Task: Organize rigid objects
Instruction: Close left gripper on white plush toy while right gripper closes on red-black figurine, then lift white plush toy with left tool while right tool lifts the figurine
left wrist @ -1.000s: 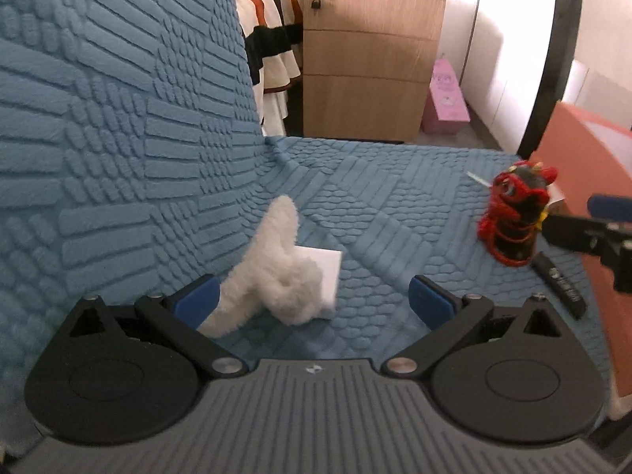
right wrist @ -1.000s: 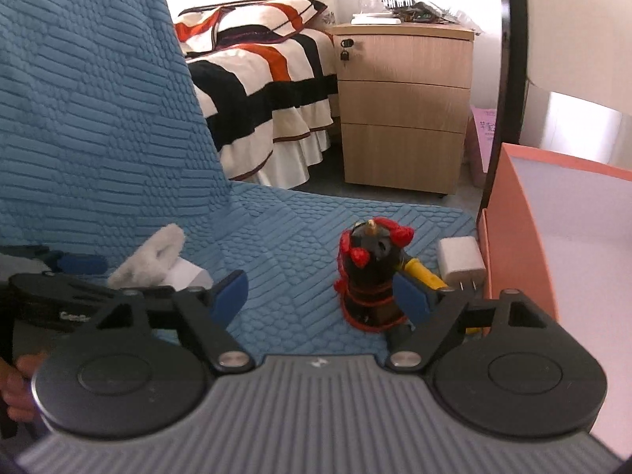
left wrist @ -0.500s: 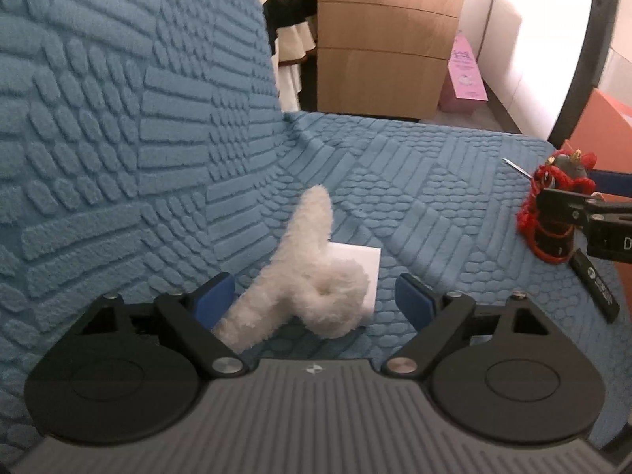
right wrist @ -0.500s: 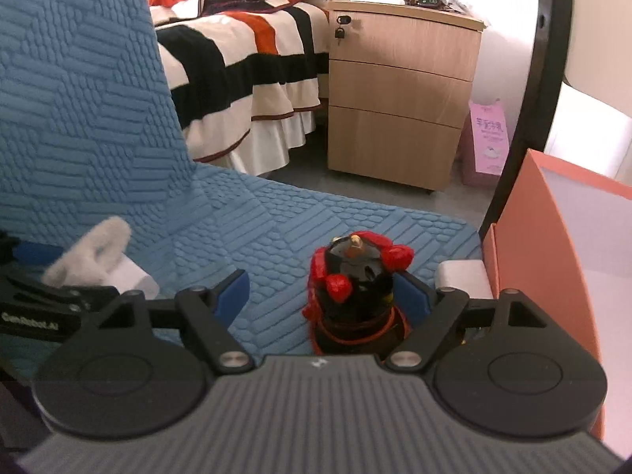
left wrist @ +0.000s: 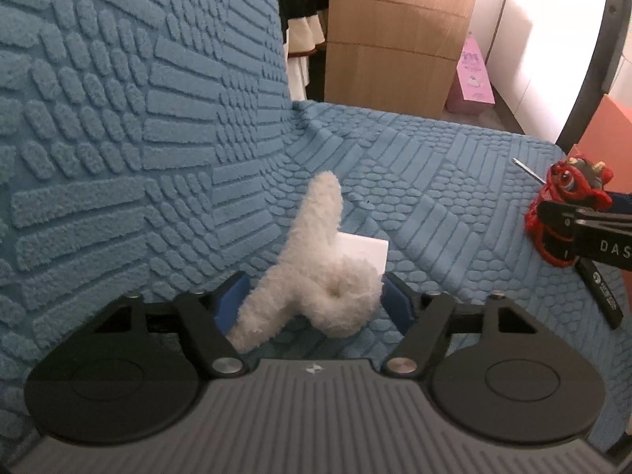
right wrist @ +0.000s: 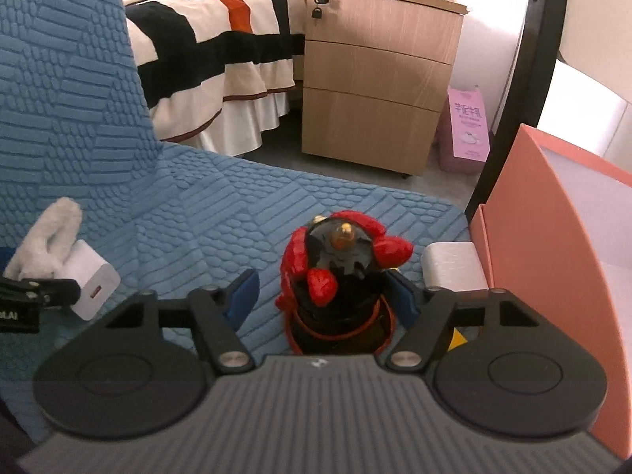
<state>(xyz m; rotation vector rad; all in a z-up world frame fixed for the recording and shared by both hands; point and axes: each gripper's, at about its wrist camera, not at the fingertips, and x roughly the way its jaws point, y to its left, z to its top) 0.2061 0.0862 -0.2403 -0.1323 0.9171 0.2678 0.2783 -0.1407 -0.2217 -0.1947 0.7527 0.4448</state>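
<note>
Figurine (left wrist: 568, 209), red and black, stands upright at the right edge of the left wrist view on the blue textured cover (left wrist: 454, 197), with the right tool's dark finger crossing in front of it. A black remote-like bar (left wrist: 602, 296) lies just beside its base. Your left gripper (left wrist: 316, 296) is part open, its blue pads flanking the white fluffy piece (left wrist: 316, 268) and near its sides; contact cannot be confirmed. The white block (left wrist: 365, 251) lies behind the fluff, touching it. The fluff is soft, so you appear to be framing it only to reach the block or clear it aside.

Right wrist view: the figurine (right wrist: 339, 276) sits between the fingers of your right gripper (right wrist: 322, 296). The right pad is close against its side, while a clear gap remains on the left, so the jaws are wide and not yet gripping. A white adapter (right wrist: 454, 268) lies to the right, against the wall of the orange box (right wrist: 525, 237). That box is the likely destination, which explains an approach from the side away from it. The white block (right wrist: 93, 280) and fluff (right wrist: 45, 237) show far left, under the left tool's finger. Centre the figurine before you close; a one-sided squeeze could tip it.
</note>
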